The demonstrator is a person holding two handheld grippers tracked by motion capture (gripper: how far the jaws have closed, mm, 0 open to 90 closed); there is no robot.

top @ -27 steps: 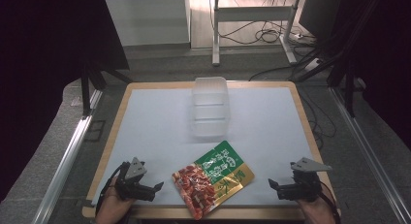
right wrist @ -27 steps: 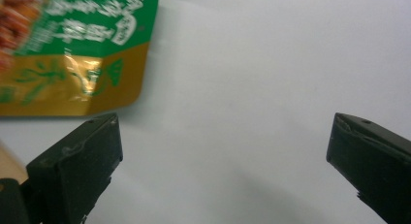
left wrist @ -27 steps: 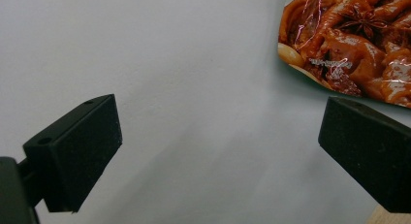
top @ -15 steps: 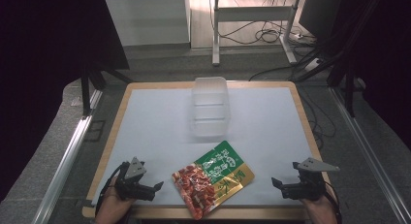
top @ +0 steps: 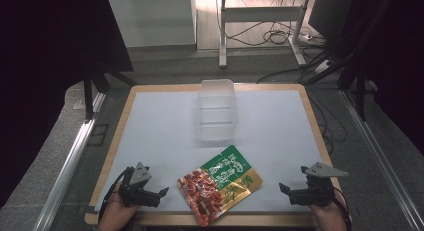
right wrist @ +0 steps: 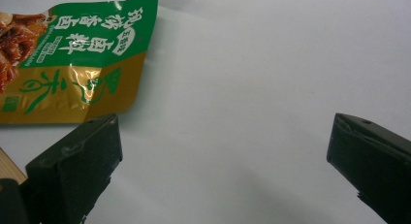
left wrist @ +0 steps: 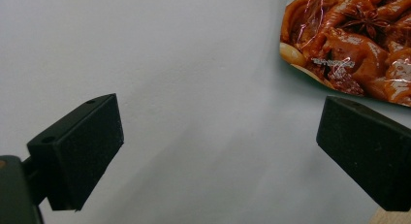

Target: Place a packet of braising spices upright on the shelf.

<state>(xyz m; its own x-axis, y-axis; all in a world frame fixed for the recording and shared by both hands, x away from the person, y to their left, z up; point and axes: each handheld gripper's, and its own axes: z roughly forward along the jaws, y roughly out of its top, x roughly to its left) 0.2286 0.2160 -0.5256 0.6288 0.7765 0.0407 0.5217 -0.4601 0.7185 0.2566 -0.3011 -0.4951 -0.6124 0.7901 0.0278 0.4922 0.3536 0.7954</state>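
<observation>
Food pouch [top: 219,184] between two open tongs [top: 161,193]

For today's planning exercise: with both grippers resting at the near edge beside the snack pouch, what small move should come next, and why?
Probably ease the left gripper toward the snack pouch: its jaws stand open and empty, and the pouch lies flat just beyond them, apart from the clear container.

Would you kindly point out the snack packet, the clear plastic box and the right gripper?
snack packet [top: 220,183], high view, middle of its printed front.
clear plastic box [top: 217,111], high view, its see-through bottom.
right gripper [top: 283,189], high view, between its open jaw tips.
</observation>
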